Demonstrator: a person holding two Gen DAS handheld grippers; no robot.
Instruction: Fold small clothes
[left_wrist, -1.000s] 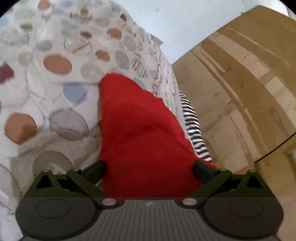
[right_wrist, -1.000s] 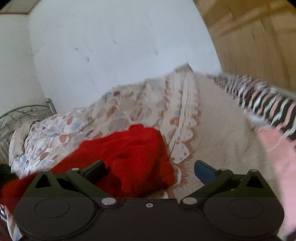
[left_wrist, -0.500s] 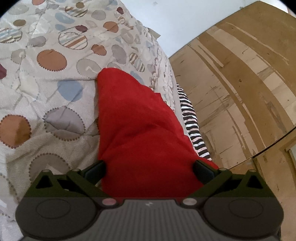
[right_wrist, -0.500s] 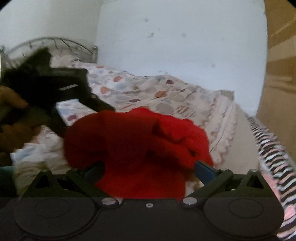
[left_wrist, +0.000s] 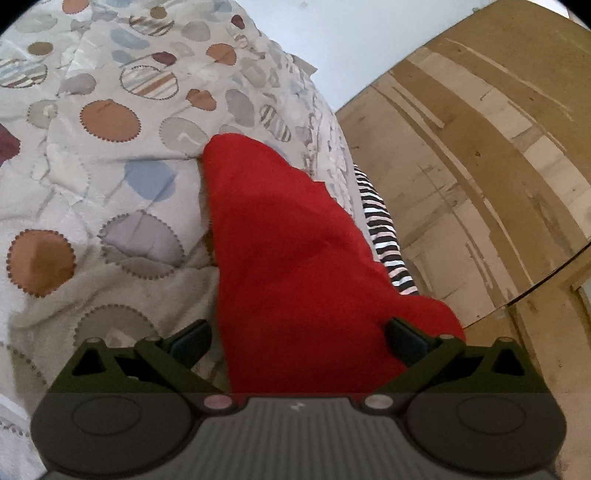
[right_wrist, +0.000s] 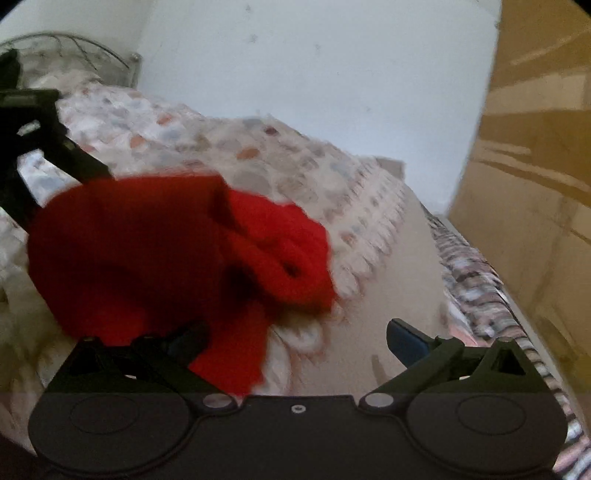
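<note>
While red garment (left_wrist: 295, 258) lay on dotted quilt (left_wrist: 110, 155) | L gripper (left_wrist: 297, 338) fingers spread wide, cloth betw them, not pinched | R gripper (right_wrist: 295, 338) released, garment by its L finger (right_wrist: 186, 341), view blurred

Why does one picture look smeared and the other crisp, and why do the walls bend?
Right wrist view: motion blur smears the red knit garment and the spotted quilt. Left wrist view: sharp, with the quilt's stitched circles clean-edged. Both views: the fisheye lens curves the brown wooden panelling and darkens the corners.
</note>
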